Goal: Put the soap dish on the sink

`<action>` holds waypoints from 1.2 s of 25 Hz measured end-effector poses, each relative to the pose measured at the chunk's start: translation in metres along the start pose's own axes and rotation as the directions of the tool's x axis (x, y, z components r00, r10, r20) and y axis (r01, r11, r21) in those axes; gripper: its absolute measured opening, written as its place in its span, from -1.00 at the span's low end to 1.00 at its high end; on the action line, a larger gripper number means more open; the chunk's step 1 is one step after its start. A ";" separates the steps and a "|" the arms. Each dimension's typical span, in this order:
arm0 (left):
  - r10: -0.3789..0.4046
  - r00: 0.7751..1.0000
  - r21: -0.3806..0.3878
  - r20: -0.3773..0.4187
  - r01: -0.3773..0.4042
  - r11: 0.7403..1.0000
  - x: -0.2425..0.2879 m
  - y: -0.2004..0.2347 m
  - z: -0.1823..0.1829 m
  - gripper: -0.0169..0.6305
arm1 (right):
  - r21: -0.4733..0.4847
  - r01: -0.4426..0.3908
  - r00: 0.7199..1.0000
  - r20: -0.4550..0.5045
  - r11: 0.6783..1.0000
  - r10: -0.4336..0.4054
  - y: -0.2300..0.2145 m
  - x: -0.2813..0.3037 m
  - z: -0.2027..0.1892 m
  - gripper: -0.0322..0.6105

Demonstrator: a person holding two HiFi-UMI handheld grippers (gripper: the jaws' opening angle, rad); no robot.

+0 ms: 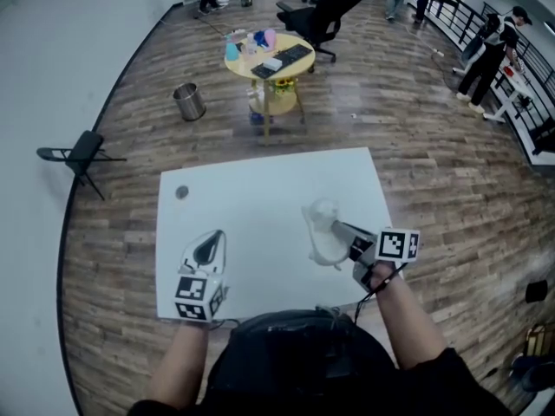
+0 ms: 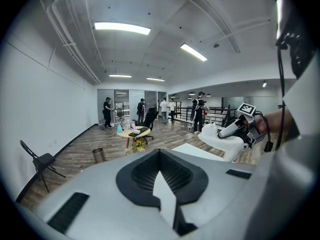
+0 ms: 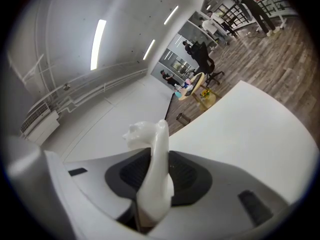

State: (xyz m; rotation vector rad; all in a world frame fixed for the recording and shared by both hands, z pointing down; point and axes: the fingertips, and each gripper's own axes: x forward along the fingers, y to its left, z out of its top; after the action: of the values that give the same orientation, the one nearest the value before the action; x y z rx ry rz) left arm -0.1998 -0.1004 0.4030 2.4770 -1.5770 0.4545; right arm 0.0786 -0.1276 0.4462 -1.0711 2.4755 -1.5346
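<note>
The right tongs (image 1: pixel 340 230), at the lower right of the head view, are clenched on a white soap dish (image 1: pixel 324 232). They hold it over the right part of the white table (image 1: pixel 260 185). In the right gripper view the dish (image 3: pixel 154 170) stands on edge between the dark pads. The left gripper view shows it at the right of the frame (image 2: pixel 222 140). The left tongs (image 1: pixel 208 248), at the lower left of the table, are closed to a point with nothing between them (image 2: pixel 160 156). A small grey round fitting (image 1: pixel 181 192) sits in the table's upper left corner, well apart from the dish.
</note>
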 end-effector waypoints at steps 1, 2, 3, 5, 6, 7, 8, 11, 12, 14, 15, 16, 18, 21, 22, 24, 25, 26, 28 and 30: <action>-0.001 1.000 0.003 -0.002 0.001 1.000 0.001 0.000 0.000 -0.98 | 0.003 0.004 1.000 0.001 1.000 -0.004 -0.002 0.000 0.000 -0.53; -0.002 1.000 0.005 -0.004 0.002 1.000 0.001 0.001 0.000 -0.98 | 0.004 0.008 1.000 0.000 1.000 -0.008 -0.003 0.001 0.000 -0.53; -0.001 1.000 0.006 -0.008 0.001 1.000 0.002 0.001 0.000 -0.98 | 0.004 0.011 1.000 -0.003 1.000 -0.011 -0.004 0.001 -0.001 -0.53; 0.001 1.000 0.006 -0.013 -0.001 1.000 0.003 0.003 -0.002 -0.98 | 0.006 0.011 1.000 -0.008 1.000 -0.011 -0.004 0.004 -0.001 -0.53; 0.002 1.000 0.005 -0.014 -0.002 1.000 0.004 0.004 -0.002 -0.98 | 0.012 0.008 1.000 -0.009 1.000 -0.008 -0.005 0.005 -0.002 -0.53; 0.003 1.000 0.005 -0.015 -0.003 1.000 0.005 0.006 -0.002 -0.98 | 0.022 0.002 1.000 -0.007 1.000 -0.002 -0.005 0.008 -0.002 -0.53; 0.003 1.000 0.005 -0.016 -0.003 1.000 0.005 0.007 -0.003 -0.98 | 0.030 -0.005 1.000 -0.006 1.000 0.005 -0.005 0.010 -0.002 -0.53; 0.000 1.000 0.004 -0.022 0.000 1.000 0.008 0.008 -0.007 -0.98 | 0.037 -0.007 1.000 -0.005 0.999 0.007 -0.007 0.015 -0.003 -0.53; 0.000 1.000 0.004 -0.025 0.000 1.000 0.008 0.009 -0.008 -0.98 | 0.039 -0.003 1.000 -0.005 0.999 0.004 -0.007 0.016 -0.004 -0.53; 0.000 1.000 0.001 -0.028 0.000 1.000 0.007 0.010 -0.008 -0.98 | 0.037 -0.001 1.000 -0.006 0.999 0.002 -0.008 0.018 -0.005 -0.53; 0.000 1.000 0.000 -0.030 0.000 1.000 0.007 0.011 -0.009 -0.98 | 0.037 0.000 1.000 -0.008 0.999 0.000 -0.008 0.019 -0.006 -0.53; -0.001 1.000 0.000 -0.031 0.001 1.000 0.008 0.012 -0.009 -0.98 | 0.041 0.003 1.000 -0.010 0.999 -0.003 -0.008 0.019 -0.007 -0.53; -0.003 0.999 -0.002 -0.033 0.003 1.000 0.009 0.013 -0.010 -0.98 | 0.051 0.006 1.000 -0.014 0.999 -0.005 -0.009 0.021 -0.008 -0.53; -0.008 0.999 -0.006 -0.039 0.008 1.000 0.012 0.013 -0.011 -0.98 | 0.036 0.013 1.000 -0.021 0.999 -0.012 -0.010 0.023 -0.007 -0.53; -0.009 0.999 -0.008 -0.042 0.009 1.000 0.013 0.013 -0.012 -0.98 | 0.035 0.015 1.000 -0.022 0.999 -0.014 -0.011 0.023 -0.007 -0.53; -0.013 0.999 -0.010 -0.046 0.012 1.000 0.014 0.012 -0.014 -0.98 | 0.046 0.019 1.000 -0.024 0.999 -0.018 -0.013 0.023 -0.009 -0.53; -0.014 0.999 -0.010 -0.048 0.014 1.000 0.015 0.012 -0.015 -0.98 | 0.053 0.023 0.999 -0.025 0.998 -0.021 -0.015 0.024 -0.010 -0.53; -0.015 0.999 -0.010 -0.050 0.015 1.000 0.016 0.012 -0.016 -0.98 | 0.062 0.026 0.999 -0.026 0.998 -0.024 -0.016 0.024 -0.011 -0.53; -0.018 0.998 -0.012 -0.052 0.018 1.000 0.019 0.013 -0.017 -0.98 | 0.070 0.029 0.999 -0.028 0.997 -0.027 -0.019 0.025 -0.012 -0.53; -0.022 0.998 -0.013 -0.056 0.021 1.000 0.021 0.012 -0.016 -0.98 | 0.068 0.034 0.999 -0.030 0.997 -0.032 -0.022 0.025 -0.011 -0.53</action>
State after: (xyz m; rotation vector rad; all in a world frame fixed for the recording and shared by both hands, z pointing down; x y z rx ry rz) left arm -0.2049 -0.1183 0.4246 2.4474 -1.5263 0.5046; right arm 0.0668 -0.1395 0.4770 -1.0919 2.4163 -1.6427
